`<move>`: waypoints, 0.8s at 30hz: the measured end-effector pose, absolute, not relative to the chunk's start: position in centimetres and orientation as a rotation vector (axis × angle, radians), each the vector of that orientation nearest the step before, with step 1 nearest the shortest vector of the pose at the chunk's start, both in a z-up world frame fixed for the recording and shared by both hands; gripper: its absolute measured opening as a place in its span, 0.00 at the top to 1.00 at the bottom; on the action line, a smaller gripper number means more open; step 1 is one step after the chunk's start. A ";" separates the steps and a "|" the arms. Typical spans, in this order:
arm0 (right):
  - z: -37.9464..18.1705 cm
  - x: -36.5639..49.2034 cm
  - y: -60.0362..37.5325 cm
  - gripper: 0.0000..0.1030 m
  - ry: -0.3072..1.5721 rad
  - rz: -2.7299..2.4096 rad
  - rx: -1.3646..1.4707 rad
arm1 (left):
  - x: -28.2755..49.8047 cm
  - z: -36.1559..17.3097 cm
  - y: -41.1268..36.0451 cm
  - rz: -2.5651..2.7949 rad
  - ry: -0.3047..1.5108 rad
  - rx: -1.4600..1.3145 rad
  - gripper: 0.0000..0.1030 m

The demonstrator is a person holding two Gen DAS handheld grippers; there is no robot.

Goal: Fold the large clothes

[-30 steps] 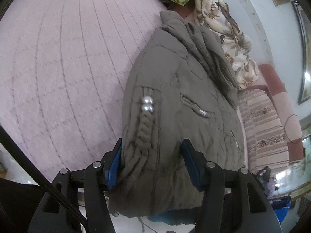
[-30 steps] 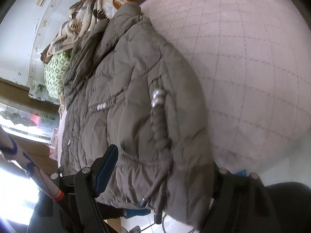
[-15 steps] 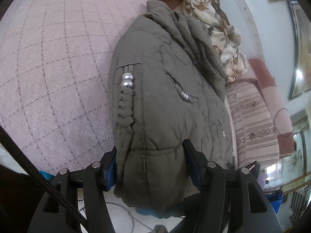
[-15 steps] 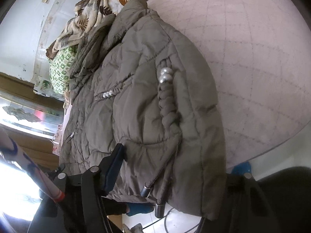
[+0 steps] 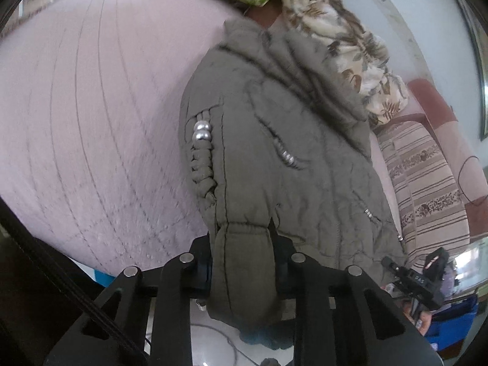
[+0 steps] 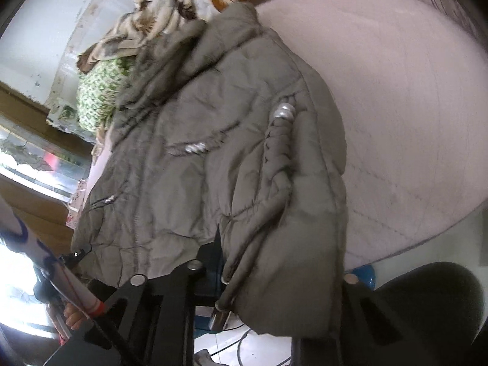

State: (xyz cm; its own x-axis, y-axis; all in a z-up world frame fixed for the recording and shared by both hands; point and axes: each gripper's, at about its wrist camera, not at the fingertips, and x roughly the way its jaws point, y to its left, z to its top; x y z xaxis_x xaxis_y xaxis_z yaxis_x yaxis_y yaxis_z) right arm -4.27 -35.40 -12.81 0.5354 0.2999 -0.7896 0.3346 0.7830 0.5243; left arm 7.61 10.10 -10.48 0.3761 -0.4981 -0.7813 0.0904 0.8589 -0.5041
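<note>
Your jacket (image 5: 274,152) lies on the bed (image 5: 91,122); patterned bedding (image 5: 350,45) behind it, hem overhanging the near edge.

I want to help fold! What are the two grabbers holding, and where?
Both hold the grey-green padded jacket by its bottom hem: left gripper and right gripper pinch it.

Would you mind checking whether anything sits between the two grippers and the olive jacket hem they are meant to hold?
Nothing visible does. The left gripper is already shut on the jacket hem, and the hem drapes over the right gripper, hiding its far finger.
</note>
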 end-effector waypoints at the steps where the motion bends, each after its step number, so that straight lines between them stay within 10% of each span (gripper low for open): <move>1: -12.0 -4.2 -35.2 0.82 1.019 -0.016 0.693 | 7.6 -9.5 10.0 -0.388 1.108 -0.403 0.77; 24: 2.4 2.9 -34.2 0.85 0.738 0.033 0.483 | 13.4 3.0 6.5 -0.349 0.857 -0.253 0.78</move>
State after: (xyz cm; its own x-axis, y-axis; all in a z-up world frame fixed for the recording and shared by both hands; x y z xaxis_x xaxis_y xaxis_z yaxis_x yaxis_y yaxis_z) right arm 2.91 -34.21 2.40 0.7446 0.1952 -0.6383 0.1383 0.8904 0.4336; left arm 13.39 6.54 3.05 0.6036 -0.3984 -0.6906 0.1979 0.9139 -0.3543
